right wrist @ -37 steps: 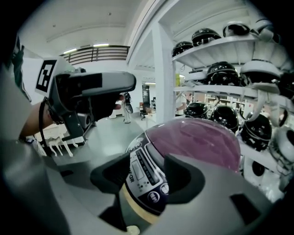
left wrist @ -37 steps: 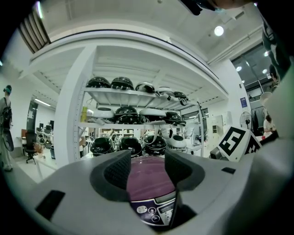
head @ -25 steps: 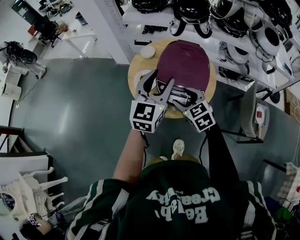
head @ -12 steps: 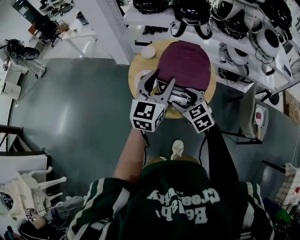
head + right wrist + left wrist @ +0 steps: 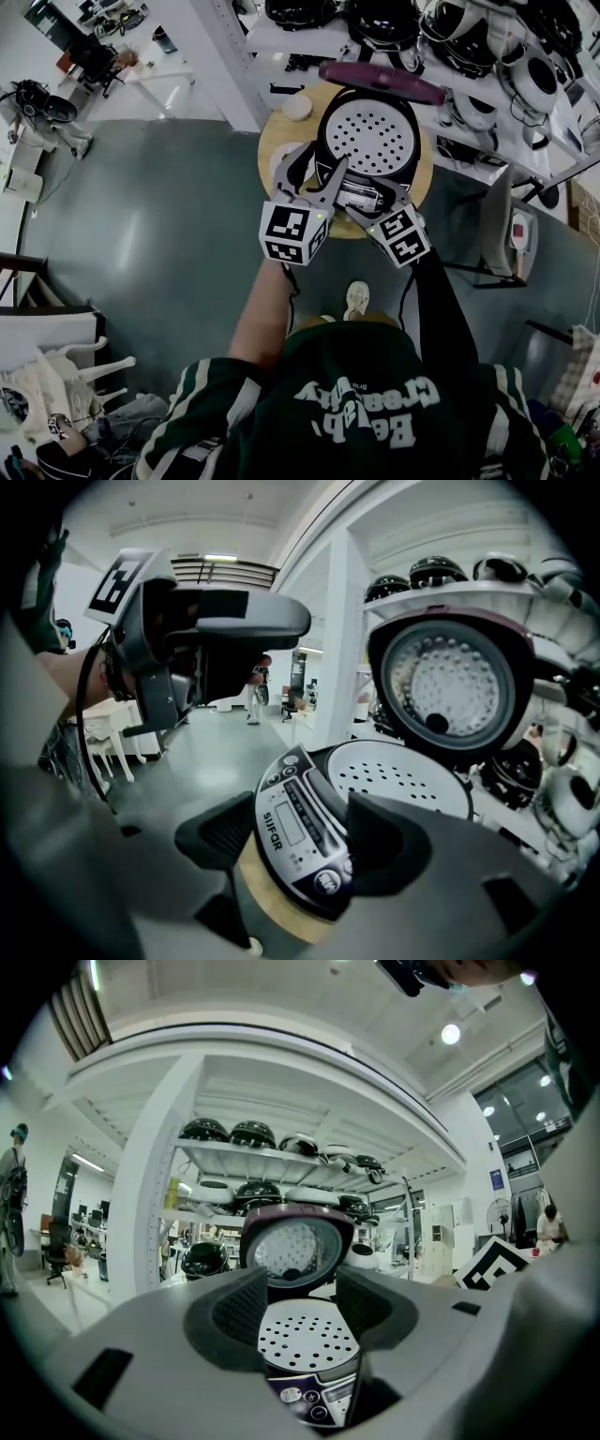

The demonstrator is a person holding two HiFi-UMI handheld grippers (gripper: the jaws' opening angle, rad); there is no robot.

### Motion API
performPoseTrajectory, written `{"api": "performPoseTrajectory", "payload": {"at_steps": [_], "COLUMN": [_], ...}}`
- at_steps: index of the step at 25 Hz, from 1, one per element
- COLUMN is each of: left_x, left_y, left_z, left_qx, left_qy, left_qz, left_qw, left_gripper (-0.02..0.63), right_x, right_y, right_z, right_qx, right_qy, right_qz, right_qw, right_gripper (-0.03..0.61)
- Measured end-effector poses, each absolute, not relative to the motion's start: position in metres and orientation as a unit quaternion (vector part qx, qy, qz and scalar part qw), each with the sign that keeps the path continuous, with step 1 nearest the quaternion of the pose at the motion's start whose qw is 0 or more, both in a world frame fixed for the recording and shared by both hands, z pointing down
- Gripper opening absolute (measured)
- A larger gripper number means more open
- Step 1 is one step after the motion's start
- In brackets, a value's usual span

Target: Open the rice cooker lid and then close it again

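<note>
The rice cooker [image 5: 370, 131] stands on a round wooden stool [image 5: 277, 141]. Its purple lid [image 5: 380, 82] stands raised at the back, and the white perforated inner plate [image 5: 307, 1335] shows. My left gripper [image 5: 317, 167] sits level at the cooker's front left, jaws apart and pressing on nothing; between them the left gripper view shows the lid [image 5: 295, 1246] and the plate. My right gripper [image 5: 373, 199] tilts down over the control panel [image 5: 300, 822]. Its jaws have just been opening, and the panel's front edge lies between them unpressed.
A small white round dish [image 5: 295, 106] sits on the stool behind the left gripper. White shelves [image 5: 469, 37] holding several other cookers stand just behind the stool. A white chair [image 5: 516, 230] is at the right, grey floor at the left.
The purple lid has swung up from shut to open, uncovering the perforated plate. Both grippers have stayed where they were.
</note>
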State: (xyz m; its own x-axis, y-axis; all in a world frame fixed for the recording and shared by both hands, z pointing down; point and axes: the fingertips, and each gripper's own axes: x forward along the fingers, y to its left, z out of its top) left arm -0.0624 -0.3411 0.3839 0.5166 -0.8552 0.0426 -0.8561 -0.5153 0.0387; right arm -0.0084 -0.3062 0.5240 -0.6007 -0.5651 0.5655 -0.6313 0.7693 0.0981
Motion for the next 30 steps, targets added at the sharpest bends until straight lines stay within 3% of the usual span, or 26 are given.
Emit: {"api": "performPoseTrajectory", "payload": {"at_steps": [30], "left_x": [-0.052], "left_y": [-0.349], "left_z": [0.381], "left_qx": [0.861], "left_qy": [-0.508], "left_qz": [0.025], "left_qw": [0.017], "left_gripper": [0.224], "right_x": [-0.003], "right_y": [-0.313], "right_z": [0.516], "right_qx": [0.339], "right_qy": [-0.9], "right_qz": [0.071], "right_qw": [0.265], "right_gripper": [0.287]}}
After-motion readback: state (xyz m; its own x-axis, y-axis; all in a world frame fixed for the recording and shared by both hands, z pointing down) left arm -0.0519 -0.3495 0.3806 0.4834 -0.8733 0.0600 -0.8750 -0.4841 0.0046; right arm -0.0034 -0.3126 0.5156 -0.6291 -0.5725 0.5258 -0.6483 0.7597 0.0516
